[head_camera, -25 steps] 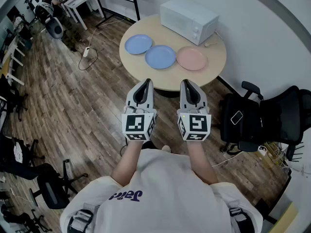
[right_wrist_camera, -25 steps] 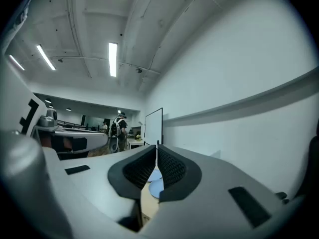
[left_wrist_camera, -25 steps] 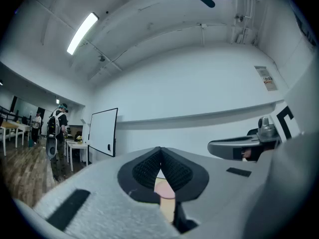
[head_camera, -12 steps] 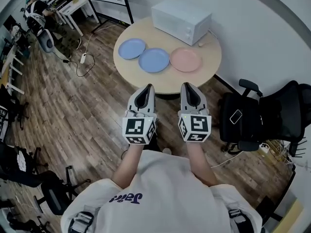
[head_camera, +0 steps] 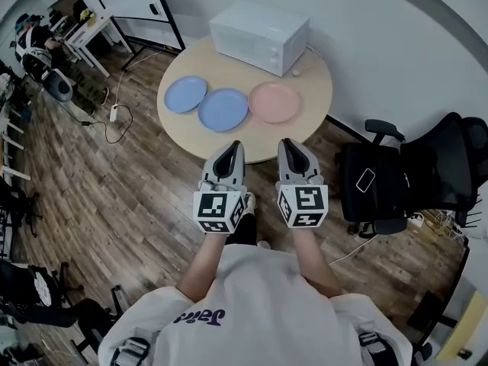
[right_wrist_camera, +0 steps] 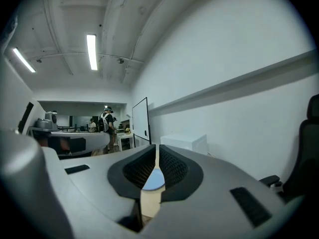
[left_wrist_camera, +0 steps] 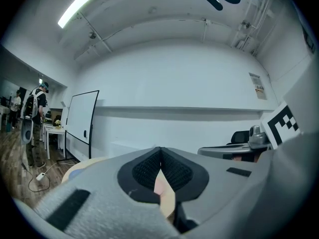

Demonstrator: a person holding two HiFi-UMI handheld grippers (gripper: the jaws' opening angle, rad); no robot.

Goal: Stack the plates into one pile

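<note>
The left blue plate [head_camera: 185, 94], the middle blue plate [head_camera: 223, 109] and the pink plate [head_camera: 274, 101] are lying side by side on the round bench [head_camera: 314, 90]. The left gripper [head_camera: 232, 146] and the right gripper [head_camera: 287, 144] are hanging in front of it, their fingers pressing together on nothing.

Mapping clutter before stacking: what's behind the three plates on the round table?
A white microwave stands behind the plates. Anything behind the microwave is hidden by its body.

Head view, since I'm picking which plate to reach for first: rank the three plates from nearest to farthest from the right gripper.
1. The pink plate, at the right end of the row, just ahead of the right gripper.
2. The middle blue plate, at the row's centre.
3. The left blue plate, at the far left end.
</note>
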